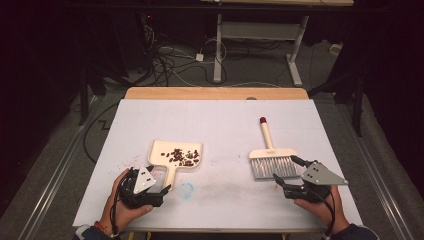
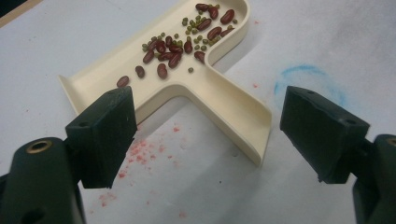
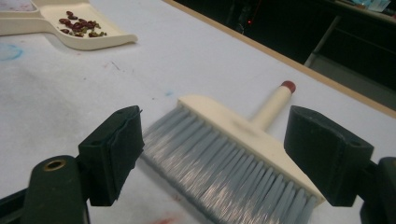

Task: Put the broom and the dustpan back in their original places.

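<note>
The left gripper (image 2: 205,135) was wide open just by the handle of the cream dustpan (image 1: 176,156), which held beans (image 2: 187,39). The right gripper (image 3: 215,154) gaped wide over the brush (image 1: 273,159). No writing could be read.

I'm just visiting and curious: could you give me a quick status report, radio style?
Left gripper open, by dustpan handle. Right gripper open, astride brush bristles, gripping nothing. Beans in the dustpan. Nothing blocking.
</note>
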### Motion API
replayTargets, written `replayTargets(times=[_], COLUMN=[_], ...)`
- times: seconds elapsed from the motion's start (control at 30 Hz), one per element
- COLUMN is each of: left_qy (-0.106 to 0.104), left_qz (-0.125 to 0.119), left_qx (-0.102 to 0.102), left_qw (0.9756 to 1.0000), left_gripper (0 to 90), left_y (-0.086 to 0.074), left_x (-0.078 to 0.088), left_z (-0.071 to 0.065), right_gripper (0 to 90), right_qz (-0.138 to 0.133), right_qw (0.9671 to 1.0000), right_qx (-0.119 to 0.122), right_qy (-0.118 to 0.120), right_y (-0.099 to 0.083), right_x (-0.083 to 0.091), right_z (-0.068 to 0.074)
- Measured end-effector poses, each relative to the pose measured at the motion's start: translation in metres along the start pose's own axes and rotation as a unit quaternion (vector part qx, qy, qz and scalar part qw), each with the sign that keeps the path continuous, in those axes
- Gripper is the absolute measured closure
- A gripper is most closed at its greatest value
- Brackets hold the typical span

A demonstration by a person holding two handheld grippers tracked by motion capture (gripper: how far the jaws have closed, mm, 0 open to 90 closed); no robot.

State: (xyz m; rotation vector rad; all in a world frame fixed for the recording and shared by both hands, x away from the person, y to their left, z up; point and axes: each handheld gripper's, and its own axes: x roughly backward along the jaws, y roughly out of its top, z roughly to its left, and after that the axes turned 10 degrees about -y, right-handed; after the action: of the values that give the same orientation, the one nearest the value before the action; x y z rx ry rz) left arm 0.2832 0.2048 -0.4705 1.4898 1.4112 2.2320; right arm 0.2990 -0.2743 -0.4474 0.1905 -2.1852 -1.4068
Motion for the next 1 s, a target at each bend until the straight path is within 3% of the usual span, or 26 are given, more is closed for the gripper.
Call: replayTargets(times=[0.13,0.23,0.43,0.73,1.0], left_qy=[-0.005,-0.002,0.000,0.001,-0.001], left_qz=[0.001,-0.004,-0.003,-0.002,-0.002], left_qx=[0.007,0.000,0.001,-0.012,-0.006], left_qw=[1.0000,1.0000,1.0000,0.9999,1.0000], left_gripper=[18.8,18.8,18.8,18.8,18.8], left_y=[0.000,0.001,0.000,0.000,-0.001], left_x=[-0.002,-0.001,0.000,0.002,0.003], left_z=[0.000,0.001,0.000,-0.004,-0.005], right_gripper=[19.9,19.9,19.7,19.7,19.7], right_qz=[0.012,0.019,0.035,0.019,0.010], right_qw=[0.9999,0.9998,0.9994,0.9998,0.9999], right_qx=[-0.005,-0.010,0.001,0.006,0.010], right_qy=[-0.002,0.000,0.005,0.008,0.001], right_y=[-0.009,-0.016,-0.025,-0.021,-0.017], right_x=[0.004,0.006,0.007,0.011,0.013], right_z=[0.001,0.002,0.006,0.008,0.010])
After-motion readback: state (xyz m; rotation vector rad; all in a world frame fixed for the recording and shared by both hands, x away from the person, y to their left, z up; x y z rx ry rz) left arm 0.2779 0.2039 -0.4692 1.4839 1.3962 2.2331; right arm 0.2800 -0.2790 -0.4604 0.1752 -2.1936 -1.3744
